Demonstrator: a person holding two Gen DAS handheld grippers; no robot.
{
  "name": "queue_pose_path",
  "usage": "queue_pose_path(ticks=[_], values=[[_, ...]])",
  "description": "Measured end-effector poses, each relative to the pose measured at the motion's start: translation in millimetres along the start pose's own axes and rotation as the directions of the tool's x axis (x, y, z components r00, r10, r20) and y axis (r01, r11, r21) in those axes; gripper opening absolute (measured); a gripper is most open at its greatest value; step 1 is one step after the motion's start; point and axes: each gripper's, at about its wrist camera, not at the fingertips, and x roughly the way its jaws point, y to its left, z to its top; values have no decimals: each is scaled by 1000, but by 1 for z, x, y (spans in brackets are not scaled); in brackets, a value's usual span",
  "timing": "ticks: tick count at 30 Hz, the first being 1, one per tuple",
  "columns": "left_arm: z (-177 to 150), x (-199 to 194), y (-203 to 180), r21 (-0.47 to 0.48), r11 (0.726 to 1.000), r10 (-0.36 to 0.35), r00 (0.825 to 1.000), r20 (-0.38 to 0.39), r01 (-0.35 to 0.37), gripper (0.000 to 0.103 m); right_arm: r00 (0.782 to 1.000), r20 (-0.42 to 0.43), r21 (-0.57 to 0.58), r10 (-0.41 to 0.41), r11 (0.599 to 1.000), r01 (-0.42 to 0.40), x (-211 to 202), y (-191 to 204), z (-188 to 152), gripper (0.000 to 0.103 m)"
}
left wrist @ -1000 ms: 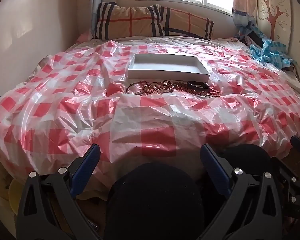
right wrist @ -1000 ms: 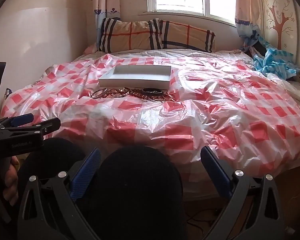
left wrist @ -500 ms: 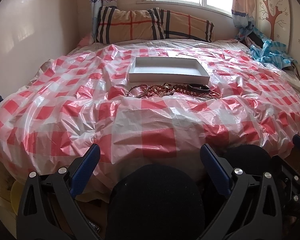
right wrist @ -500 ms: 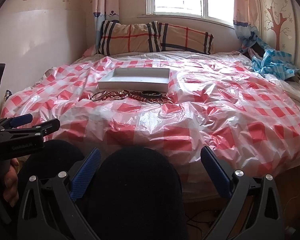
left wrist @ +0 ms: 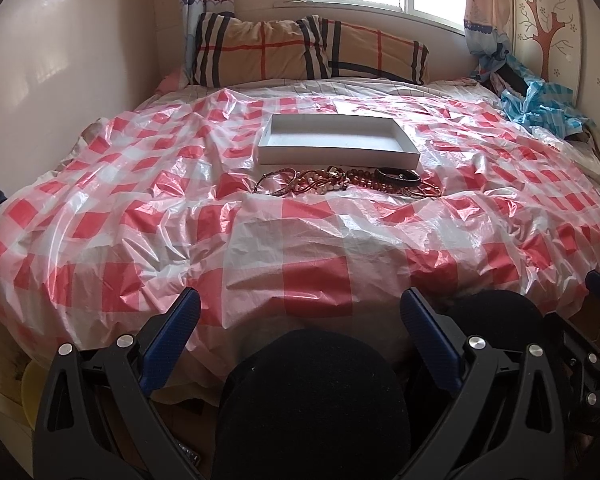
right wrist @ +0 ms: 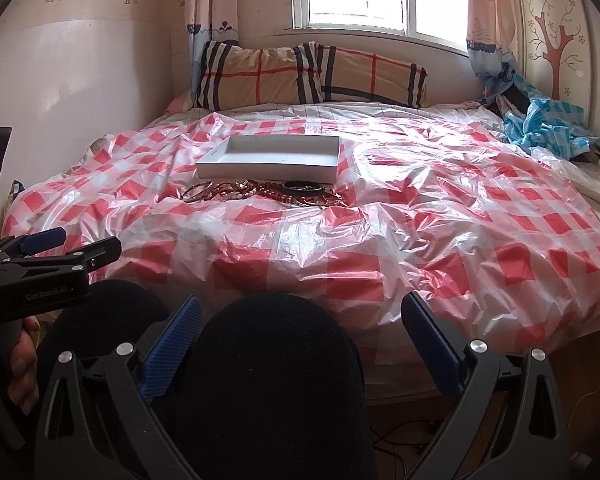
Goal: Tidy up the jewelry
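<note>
A shallow white box (left wrist: 336, 138) (right wrist: 270, 158) lies open and empty in the middle of the bed. Just in front of it is a row of jewelry (left wrist: 342, 181) (right wrist: 260, 193): beaded necklaces, thin bangles and a dark bracelet (left wrist: 396, 175) (right wrist: 302, 189). My left gripper (left wrist: 300, 312) is open, well short of the jewelry, over the bed's near edge. My right gripper (right wrist: 300, 316) is open too, equally far back and right of the box. The left gripper (right wrist: 66, 246) also shows at the left edge of the right wrist view, held by a hand (right wrist: 20, 364).
A red-and-white checked plastic sheet (left wrist: 312, 248) covers the bed. Plaid pillows (left wrist: 308, 52) lie at the head under a window. Blue checked cloth (left wrist: 540, 104) is piled at the far right. A wall runs along the left side. A person's dark-clad knees (left wrist: 312, 396) sit below the grippers.
Both views have tilted upward a little, so the box and jewelry sit lower in frame. Both grippers stay open and far from the jewelry.
</note>
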Motion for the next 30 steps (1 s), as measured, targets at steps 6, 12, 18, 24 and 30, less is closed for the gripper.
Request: queue_pose_path(ticks=[6,12,18,24,30], values=[[0,0,-1,2,1000,1,1000,1,-1,96,1000,-5,10,7,1000,-7,0,-1,0,96],[-1,0,-1,0,1000,1,1000,-1,-1,96,1000,0,9,7,1000,-7,0,0,0,96],[1,-2,-1,2,1000,6,1000,-3,-6,96,1000,2,13,9,1000,-9,-1,0,0,96],[4,-1,0,2,1000,10,1000,-3,-10,96,1000,-4,8,7,1000,-7,0,0,1,96],[9,0,4,7,1000,-2,1000,-19,2,96,999,-12,0,39,999,-39,-4,1,10,96]])
